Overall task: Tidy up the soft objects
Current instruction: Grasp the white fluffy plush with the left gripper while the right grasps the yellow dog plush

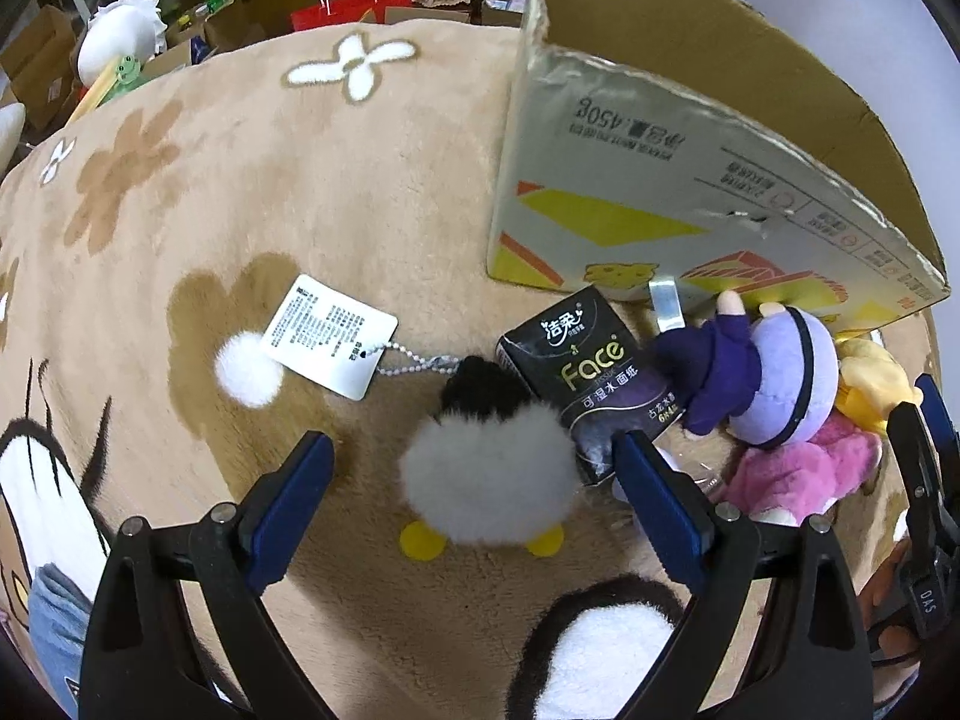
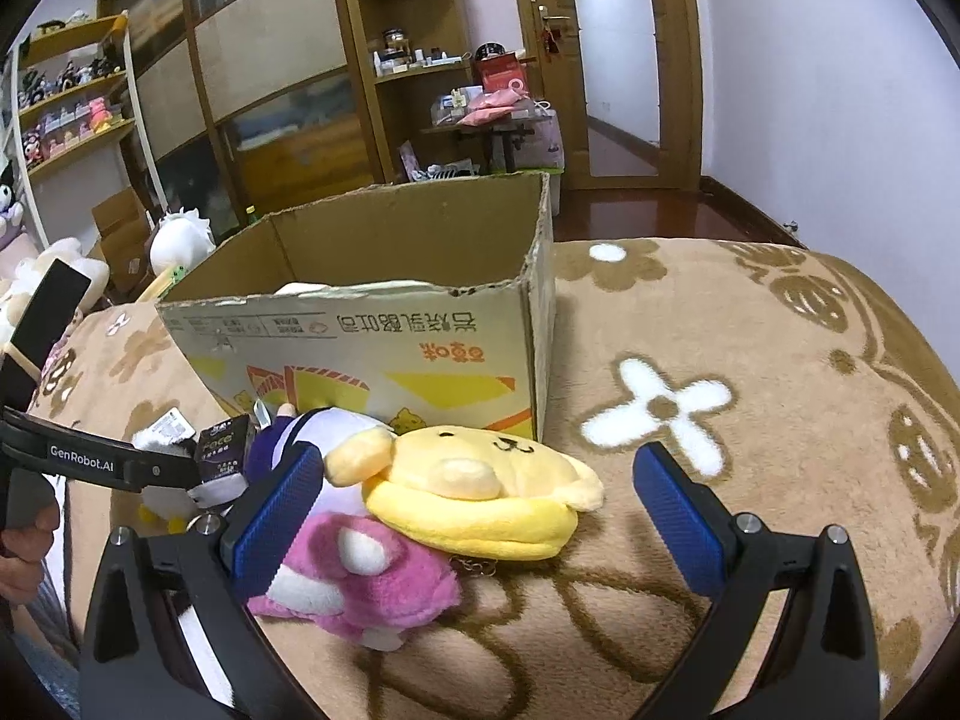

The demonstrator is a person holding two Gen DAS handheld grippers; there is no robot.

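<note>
Soft toys lie on a tan blanket [image 1: 360, 192] in front of an open cardboard box [image 1: 690, 192]. My left gripper [image 1: 474, 468] is open around a grey fluffy plush [image 1: 489, 483] with yellow feet and a tag [image 1: 330, 345]. A black tissue pack [image 1: 591, 369], a purple doll [image 1: 774, 375] and a pink plush [image 1: 798, 474] lie to its right. My right gripper [image 2: 480, 498] is open around a yellow dog plush [image 2: 480, 492], which rests on the pink plush [image 2: 360, 576]. The box [image 2: 384, 324] stands just behind.
The blanket [image 2: 750, 420] spreads to the right of the box. The other gripper's arm [image 2: 102, 462] reaches in from the left of the right wrist view. Shelves, a red bag [image 1: 354, 3] and more boxes stand beyond the bed.
</note>
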